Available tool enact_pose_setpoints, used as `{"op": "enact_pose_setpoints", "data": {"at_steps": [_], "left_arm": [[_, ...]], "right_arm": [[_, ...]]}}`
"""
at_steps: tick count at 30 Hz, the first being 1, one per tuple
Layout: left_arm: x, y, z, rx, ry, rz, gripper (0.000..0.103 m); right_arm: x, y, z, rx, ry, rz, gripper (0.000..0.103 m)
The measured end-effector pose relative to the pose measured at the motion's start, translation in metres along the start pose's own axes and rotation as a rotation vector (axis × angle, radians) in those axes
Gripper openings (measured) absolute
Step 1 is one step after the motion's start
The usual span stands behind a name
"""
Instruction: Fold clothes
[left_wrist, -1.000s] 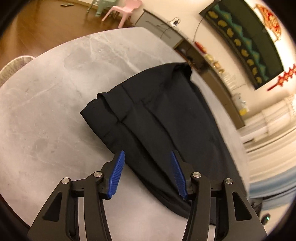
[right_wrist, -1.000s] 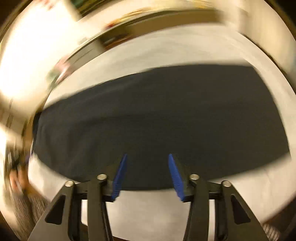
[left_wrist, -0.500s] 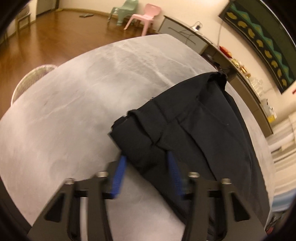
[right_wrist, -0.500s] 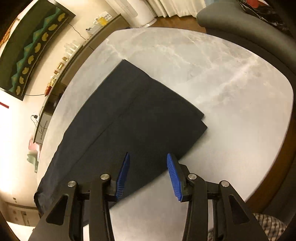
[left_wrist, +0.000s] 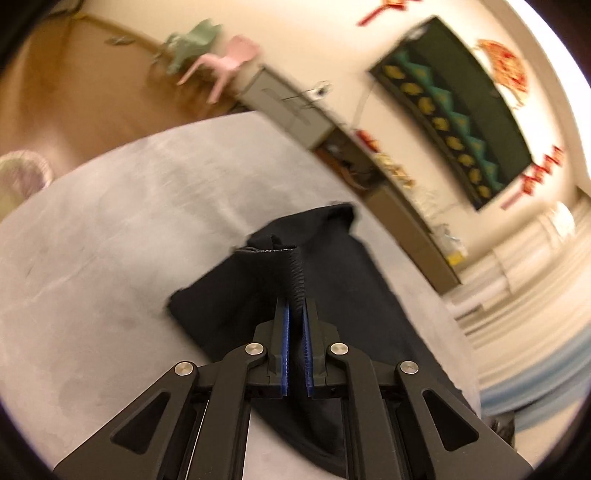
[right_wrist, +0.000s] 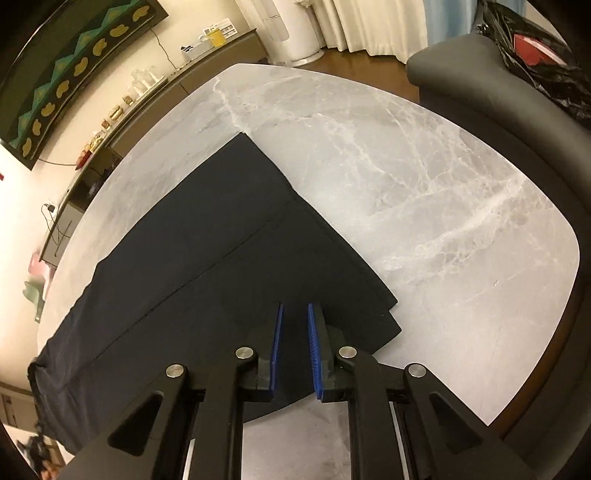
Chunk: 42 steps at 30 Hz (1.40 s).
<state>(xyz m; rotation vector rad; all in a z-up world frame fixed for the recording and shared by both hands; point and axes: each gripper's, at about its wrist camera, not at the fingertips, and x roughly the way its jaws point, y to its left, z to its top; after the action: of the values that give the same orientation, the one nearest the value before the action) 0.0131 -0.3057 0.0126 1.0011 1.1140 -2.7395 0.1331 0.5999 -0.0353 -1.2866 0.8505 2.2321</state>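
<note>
Black trousers lie on a grey marble table. My left gripper is shut on their waistband end, and a strip of cloth stands up out of the pads, lifted off the table. In the right wrist view the folded legs of the trousers spread flat towards the far left. My right gripper is over the hem corner near the table's front edge. Its jaws are closing, and black cloth fills the narrow gap between the blue pads.
A dark armchair stands past the table's right side. A low sideboard with small items runs along the far wall. Pink and green child chairs stand on the wooden floor beyond the table.
My left gripper has shut on the waistband and raised it. My right gripper swung to the hem corner, then narrowed its jaws over the cloth.
</note>
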Motion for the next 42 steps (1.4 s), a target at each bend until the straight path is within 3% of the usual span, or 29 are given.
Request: {"op": "enact_pose_setpoints", "data": {"at_steps": [1,5,9,11,12,14,15,17,20,25,28,30,34,36,38,40,42], "left_arm": [[-0.001,-0.004,0.0,0.013,-0.008,-0.018,0.007],[0.025,0.038,-0.003,-0.115,0.056,0.162,0.007],[0.026,0.054,-0.004,-0.175,0.063,0.217,0.013],[0.02,0.054,-0.007,-0.195,0.058,0.248,0.026],[0.015,0.055,-0.01,-0.217,0.053,0.27,0.04],[-0.008,0.055,-0.024,-0.261,0.024,0.298,0.056],[-0.013,0.052,-0.03,-0.268,0.031,0.283,0.065],[-0.015,0.046,-0.044,-0.268,0.066,0.227,0.066],[0.006,0.038,-0.051,-0.283,0.142,0.188,0.066],[0.024,0.02,-0.055,-0.3,0.171,0.14,0.067],[0.033,0.01,-0.053,-0.289,0.169,0.139,0.067],[0.033,0.014,-0.05,-0.335,0.149,0.131,0.067],[0.044,0.002,-0.052,-0.318,0.171,0.117,0.071],[0.045,-0.002,-0.053,-0.292,0.176,0.118,0.071],[0.038,0.009,-0.051,-0.352,0.137,0.122,0.071],[0.031,0.021,-0.051,-0.429,0.103,0.111,0.071],[0.039,0.019,-0.049,-0.428,0.099,0.107,0.071]], "right_arm": [[0.001,0.001,0.0,-0.006,-0.001,-0.004,0.014],[0.004,0.0,0.002,-0.016,-0.002,-0.002,0.014],[0.011,0.0,0.004,-0.006,0.006,0.02,0.016],[0.02,0.004,0.007,-0.003,0.019,0.049,0.025],[0.02,0.003,0.006,0.01,0.027,0.075,0.029],[0.011,-0.005,0.002,0.062,0.021,0.136,0.044],[0.002,-0.011,-0.003,0.1,0.005,0.171,0.049],[-0.011,-0.025,-0.013,0.178,-0.016,0.243,0.063],[-0.011,-0.04,-0.021,0.253,0.004,0.273,0.063],[0.009,-0.038,-0.021,0.292,0.037,0.29,0.063],[0.018,-0.015,-0.02,0.237,0.059,0.325,0.063],[0.025,0.0,-0.016,0.186,0.096,0.35,0.063],[0.028,-0.001,-0.007,0.247,0.037,0.344,0.063],[0.035,0.018,-0.007,0.186,0.083,0.375,0.063],[0.04,0.026,-0.009,0.178,0.135,0.449,0.062],[0.036,0.024,-0.002,0.181,0.078,0.396,0.061],[0.035,0.033,0.0,0.149,0.065,0.366,0.061]]}}
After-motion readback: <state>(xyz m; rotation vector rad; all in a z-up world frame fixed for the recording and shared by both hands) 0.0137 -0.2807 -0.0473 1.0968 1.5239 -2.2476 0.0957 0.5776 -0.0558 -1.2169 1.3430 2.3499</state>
